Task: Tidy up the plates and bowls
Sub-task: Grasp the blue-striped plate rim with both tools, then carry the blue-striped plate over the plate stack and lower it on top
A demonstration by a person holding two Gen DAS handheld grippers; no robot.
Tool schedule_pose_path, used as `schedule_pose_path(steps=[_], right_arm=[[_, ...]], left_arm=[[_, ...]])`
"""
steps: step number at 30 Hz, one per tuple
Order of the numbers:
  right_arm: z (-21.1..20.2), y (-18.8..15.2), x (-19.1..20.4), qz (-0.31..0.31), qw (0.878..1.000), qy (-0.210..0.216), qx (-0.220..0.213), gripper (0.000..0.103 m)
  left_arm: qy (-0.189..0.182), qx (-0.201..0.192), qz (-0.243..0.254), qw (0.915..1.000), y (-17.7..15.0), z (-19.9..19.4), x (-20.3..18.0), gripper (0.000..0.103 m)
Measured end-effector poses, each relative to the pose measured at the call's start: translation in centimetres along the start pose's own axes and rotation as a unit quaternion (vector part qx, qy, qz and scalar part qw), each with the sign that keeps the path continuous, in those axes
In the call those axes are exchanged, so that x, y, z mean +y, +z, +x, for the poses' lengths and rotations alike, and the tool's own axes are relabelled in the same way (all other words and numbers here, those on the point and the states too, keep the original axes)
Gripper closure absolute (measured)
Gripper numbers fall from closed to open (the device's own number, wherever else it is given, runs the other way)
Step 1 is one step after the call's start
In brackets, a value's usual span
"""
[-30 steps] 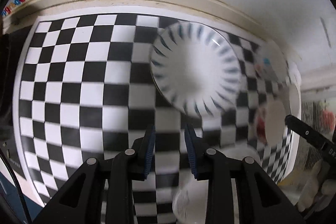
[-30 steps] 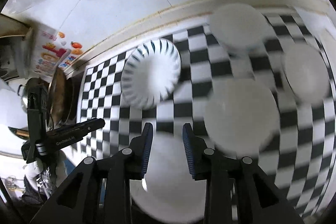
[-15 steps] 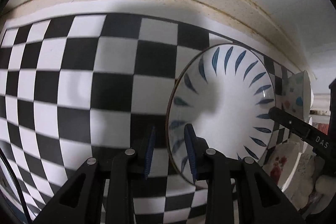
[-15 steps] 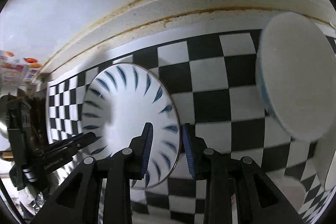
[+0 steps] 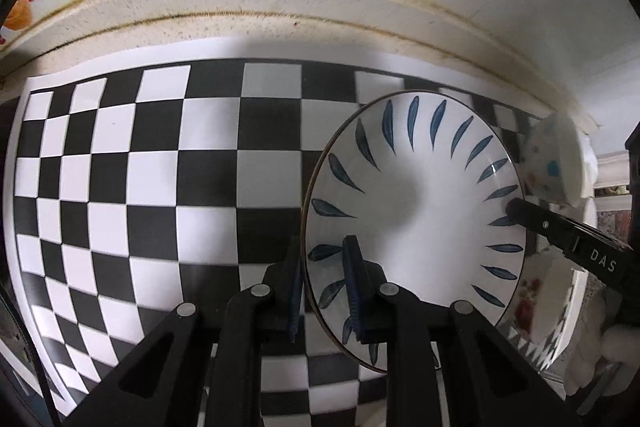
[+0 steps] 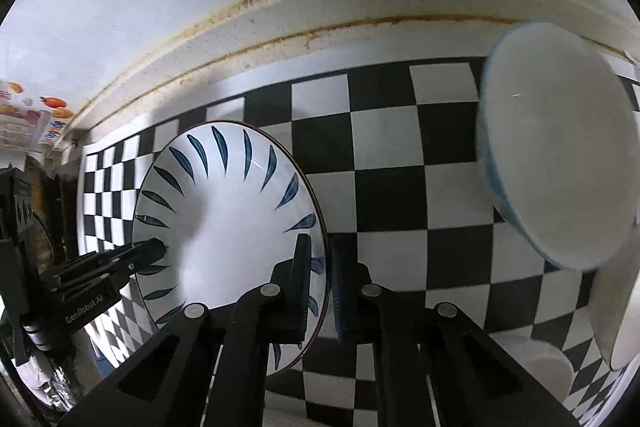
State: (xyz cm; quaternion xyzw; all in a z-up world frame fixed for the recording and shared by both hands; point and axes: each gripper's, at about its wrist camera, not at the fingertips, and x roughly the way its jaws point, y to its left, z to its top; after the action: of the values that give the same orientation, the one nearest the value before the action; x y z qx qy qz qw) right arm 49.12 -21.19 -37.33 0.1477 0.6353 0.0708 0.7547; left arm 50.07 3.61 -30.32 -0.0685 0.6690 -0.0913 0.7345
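Both grippers are now pinching the blue-leaf plate [image 5: 416, 219] that you were only approaching before: your left gripper [image 5: 324, 291] is clamping its left rim, your right gripper [image 6: 320, 287] its right rim. Beyond it, the plate is lying flat on the checkered mat [image 5: 140, 167], a white bowl [image 6: 560, 163] sitting farther right.

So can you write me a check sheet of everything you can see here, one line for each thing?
Surface: black-and-white checked mat on a counter.
Job's things: blue-leaf plate; pale bowl with blue rim; speckled bowl; a flowered dish at the right edge, blurred.
Clutter: nothing seen on the mat's bare part.
Tongs: left tongs shut on the plate's left rim; right tongs shut on its right rim.
Cables: dark cable at the left edge.
Surroundings: stained white wall ledge; fruit sticker.
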Motion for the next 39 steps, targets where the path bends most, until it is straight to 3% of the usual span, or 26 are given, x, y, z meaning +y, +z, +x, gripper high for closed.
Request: schedule_pose_path(steps=[12,22,32,39], right_arm=[[-9.7,-7.2,0.5,-0.036,0.998,0.026,-0.054,0.092],[-15.7,-15.3,-1.6,-0.034,0.995,0.045,-0.085,0.092],[-14.1,-22.3,-3.8,-0.013,0.996,0.063,-0.06,0.092],[-10.4,-24.3,-5.1,0.0,0.998,0.06,-0.028,0.092]], left_arm=[[-0.026,-0.036,0.028,0.9986,-5.8,-8.0,-3.0,0.086],[-0.033,-0.043,0.054,0.9971,-11.6,-10.4,-6.1,0.086],[-0.019,-0.011,0.062,0.9978,-17.1,-8.2,-6.7,0.086],[-0.005,0.028,0.053,0.9982,-18.8,-4.3,-6.2,0.086]])
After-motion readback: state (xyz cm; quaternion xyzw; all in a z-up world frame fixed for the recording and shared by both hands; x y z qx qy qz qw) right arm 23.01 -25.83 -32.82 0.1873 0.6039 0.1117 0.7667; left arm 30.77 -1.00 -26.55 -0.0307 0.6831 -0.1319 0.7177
